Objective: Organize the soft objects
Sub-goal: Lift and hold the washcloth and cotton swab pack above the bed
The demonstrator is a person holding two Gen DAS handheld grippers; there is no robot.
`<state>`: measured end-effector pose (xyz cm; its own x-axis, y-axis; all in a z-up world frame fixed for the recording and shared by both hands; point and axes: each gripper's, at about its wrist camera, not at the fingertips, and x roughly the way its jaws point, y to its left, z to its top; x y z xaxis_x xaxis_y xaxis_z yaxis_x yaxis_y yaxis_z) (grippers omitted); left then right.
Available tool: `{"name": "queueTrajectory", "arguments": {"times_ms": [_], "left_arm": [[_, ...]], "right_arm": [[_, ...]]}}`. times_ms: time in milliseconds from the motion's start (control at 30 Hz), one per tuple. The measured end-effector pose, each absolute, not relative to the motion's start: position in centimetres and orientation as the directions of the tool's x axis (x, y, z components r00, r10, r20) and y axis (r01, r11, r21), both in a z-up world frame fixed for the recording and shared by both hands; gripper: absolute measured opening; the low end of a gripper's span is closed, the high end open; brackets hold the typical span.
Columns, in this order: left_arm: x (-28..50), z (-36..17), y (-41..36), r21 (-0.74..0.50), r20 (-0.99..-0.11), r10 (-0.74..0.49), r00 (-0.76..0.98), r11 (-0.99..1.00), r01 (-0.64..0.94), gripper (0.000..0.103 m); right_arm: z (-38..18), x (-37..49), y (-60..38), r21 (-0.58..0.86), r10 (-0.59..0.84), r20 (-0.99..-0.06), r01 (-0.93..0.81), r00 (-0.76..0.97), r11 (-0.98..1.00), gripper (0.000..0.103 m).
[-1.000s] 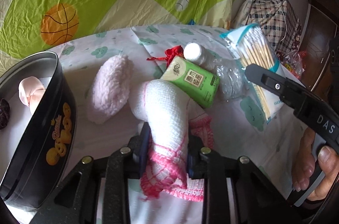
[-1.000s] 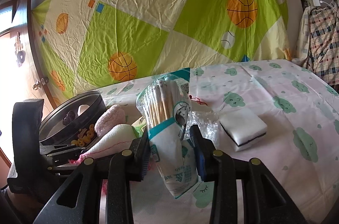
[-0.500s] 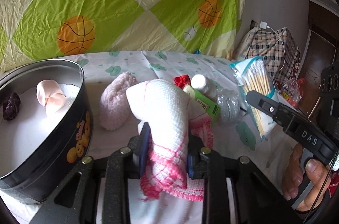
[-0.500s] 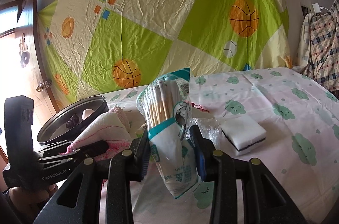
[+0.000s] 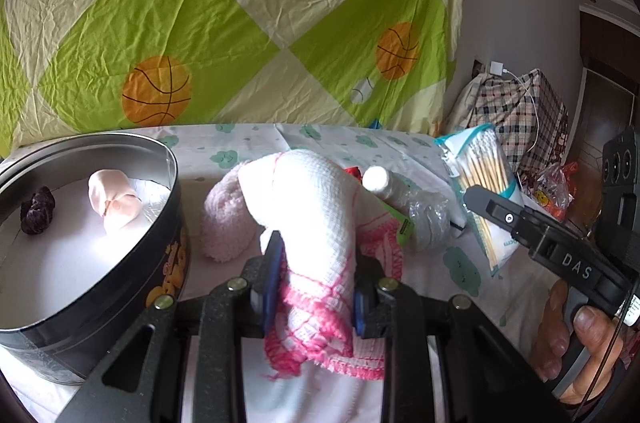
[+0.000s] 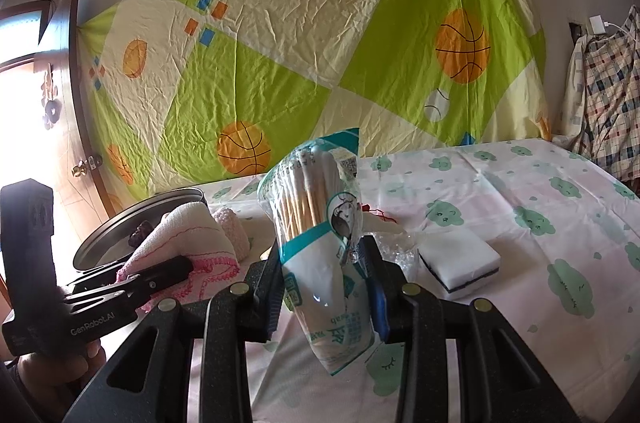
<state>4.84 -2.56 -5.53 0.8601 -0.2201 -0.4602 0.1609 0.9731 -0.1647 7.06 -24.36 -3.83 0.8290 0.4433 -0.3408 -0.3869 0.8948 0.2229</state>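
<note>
My left gripper (image 5: 316, 275) is shut on a white waffle cloth with pink trim (image 5: 316, 223), held above the table just right of the round black tin (image 5: 120, 263). The tin holds a peach soft roll (image 5: 114, 199) and a dark scrunchie (image 5: 38, 211). A fluffy pink cloth (image 5: 226, 223) lies beside the tin. My right gripper (image 6: 326, 287) is shut on a bag of cotton swabs (image 6: 316, 223), held upright; the bag also shows in the left wrist view (image 5: 486, 179). The cloth (image 6: 188, 235) and tin (image 6: 120, 227) show at the left of the right wrist view.
A white sponge with a dark layer (image 6: 458, 263) lies on the cloud-print tablecloth (image 6: 540, 243). A white-capped bottle in crinkled plastic (image 5: 404, 195) and a green tissue pack edge (image 5: 396, 219) lie behind the cloth. A plaid bag (image 5: 516, 119) stands at the far right.
My left gripper has risen with the white cloth and tilted up, so the tin's inside shows more. My right gripper has lifted slightly with the swab bag.
</note>
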Motion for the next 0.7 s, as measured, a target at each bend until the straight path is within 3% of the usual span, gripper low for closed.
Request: {"name": "queueTrajectory", "arguments": {"times_ms": [700], "left_arm": [[3.4,-5.0,-2.3,-0.149,-0.386,-0.183,0.904,0.98,0.135,0.026]], "right_arm": [[-3.4,5.7,-24.5,0.205,0.454,-0.265,-0.41,0.851,0.889,0.038]]}}
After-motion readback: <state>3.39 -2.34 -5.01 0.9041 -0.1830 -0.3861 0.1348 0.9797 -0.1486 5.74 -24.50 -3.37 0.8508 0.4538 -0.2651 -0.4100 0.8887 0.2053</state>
